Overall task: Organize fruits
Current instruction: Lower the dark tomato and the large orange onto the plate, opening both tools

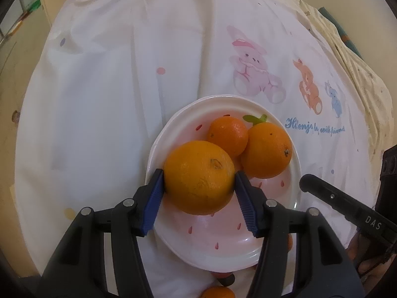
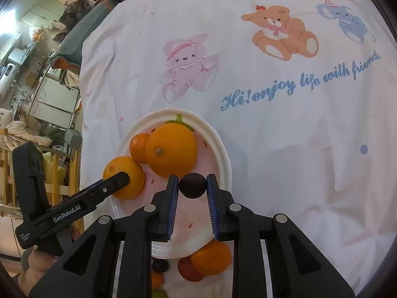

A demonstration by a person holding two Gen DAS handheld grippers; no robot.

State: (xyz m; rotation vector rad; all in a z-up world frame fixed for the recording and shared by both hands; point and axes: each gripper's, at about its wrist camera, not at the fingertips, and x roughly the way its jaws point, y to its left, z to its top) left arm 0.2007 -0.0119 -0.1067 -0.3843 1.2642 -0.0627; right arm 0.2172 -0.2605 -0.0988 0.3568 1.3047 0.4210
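My left gripper (image 1: 199,177) is shut on a large orange (image 1: 198,176) and holds it over the near part of a white plate (image 1: 294,173) with pink drops. Two smaller oranges (image 1: 228,134) (image 1: 268,150) lie on the plate behind it. My right gripper (image 2: 192,183) is shut on a small dark plum (image 2: 192,185) above the same plate (image 2: 223,154). In the right wrist view the left gripper's finger (image 2: 109,186) covers part of its orange (image 2: 124,177). The right gripper's finger (image 1: 335,198) shows at the right of the left wrist view.
The plate sits on a white cloth (image 2: 273,124) printed with cartoon animals and blue writing. Below the plate lie an orange (image 2: 211,258), a red fruit (image 2: 188,270), a dark fruit (image 2: 160,265) and more fruit. Cluttered furniture (image 2: 37,74) stands at the left.
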